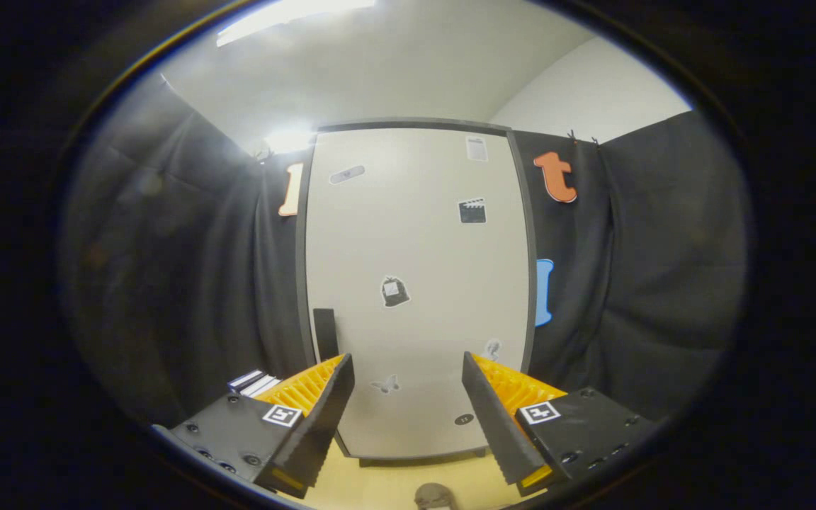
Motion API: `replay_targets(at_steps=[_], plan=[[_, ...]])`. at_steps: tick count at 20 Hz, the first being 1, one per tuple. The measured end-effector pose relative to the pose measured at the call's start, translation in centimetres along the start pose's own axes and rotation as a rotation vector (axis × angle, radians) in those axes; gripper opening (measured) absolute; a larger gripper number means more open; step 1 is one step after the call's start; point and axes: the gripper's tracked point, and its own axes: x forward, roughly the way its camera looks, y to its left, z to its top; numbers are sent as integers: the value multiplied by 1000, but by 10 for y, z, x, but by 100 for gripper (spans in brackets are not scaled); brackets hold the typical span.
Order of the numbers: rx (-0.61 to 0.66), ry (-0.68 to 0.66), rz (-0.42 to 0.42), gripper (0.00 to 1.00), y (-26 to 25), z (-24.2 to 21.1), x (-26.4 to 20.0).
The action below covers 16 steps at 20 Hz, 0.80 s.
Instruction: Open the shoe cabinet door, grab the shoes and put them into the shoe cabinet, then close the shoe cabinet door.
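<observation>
A tall pale shoe cabinet [415, 283] with a dark frame stands straight ahead, its door shut and dotted with small stickers. A dark vertical handle [325, 333] sits low on the door's left edge, just beyond the left fingertip. My gripper [408, 368] is open, with nothing between its fingers, and it points at the lower part of the door. A greyish shoe [435, 496] pokes up from the floor below, between the fingers; only its top is visible.
Black cloth walls close in on both sides of the cabinet. A small white and dark object [253, 382] lies low to the left, behind the left finger. The floor [380, 482] in front of the cabinet is light wood.
</observation>
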Motion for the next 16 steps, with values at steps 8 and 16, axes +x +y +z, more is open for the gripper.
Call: replay_targets(at_steps=[8, 16], plan=[[22, 15, 71, 95, 60, -18, 34], [51, 18, 77, 95, 112, -43, 104]])
